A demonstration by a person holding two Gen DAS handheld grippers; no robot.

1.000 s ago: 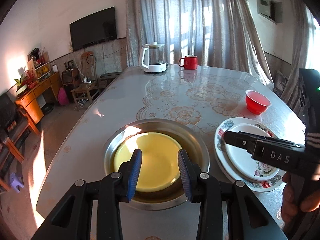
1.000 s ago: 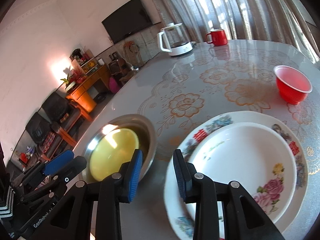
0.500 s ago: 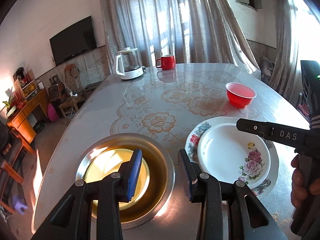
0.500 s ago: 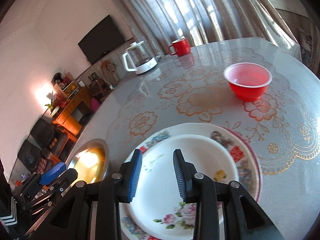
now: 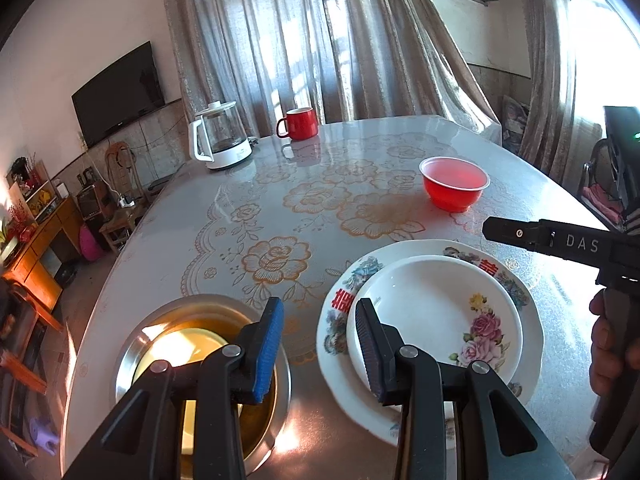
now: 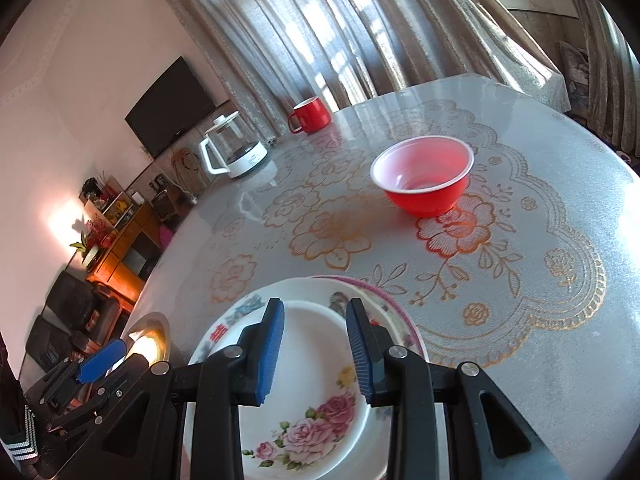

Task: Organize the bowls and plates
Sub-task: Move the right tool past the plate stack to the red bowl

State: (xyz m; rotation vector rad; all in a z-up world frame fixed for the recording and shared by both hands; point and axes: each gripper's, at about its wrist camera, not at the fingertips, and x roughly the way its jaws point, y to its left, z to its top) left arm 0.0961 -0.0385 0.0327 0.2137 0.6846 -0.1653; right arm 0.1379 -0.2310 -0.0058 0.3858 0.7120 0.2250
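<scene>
Above the worktop (image 5: 256,216), both grippers' fingers stand partly apart, holding nothing: the left gripper (image 5: 319,340) between steel basin (image 5: 280,396) and stacked plates (image 5: 432,312), the right gripper (image 6: 315,344) over them, red bowl (image 6: 422,184) beyond.

Two black plastic arms are seen on the left gripper (image 5: 320,340), each tipped with a ribbed blue pad and fastened with round silver rivets. The right gripper (image 6: 316,344) is built the same way, with blue ribbed pads (image 6: 272,344) and silver rivets on black arms. Its side is marked "DAS" in white letters, just beyond the floral plates (image 5: 532,308). A black sleeve with white stripes (image 6: 18,444) is worn at the left wrist.
</scene>
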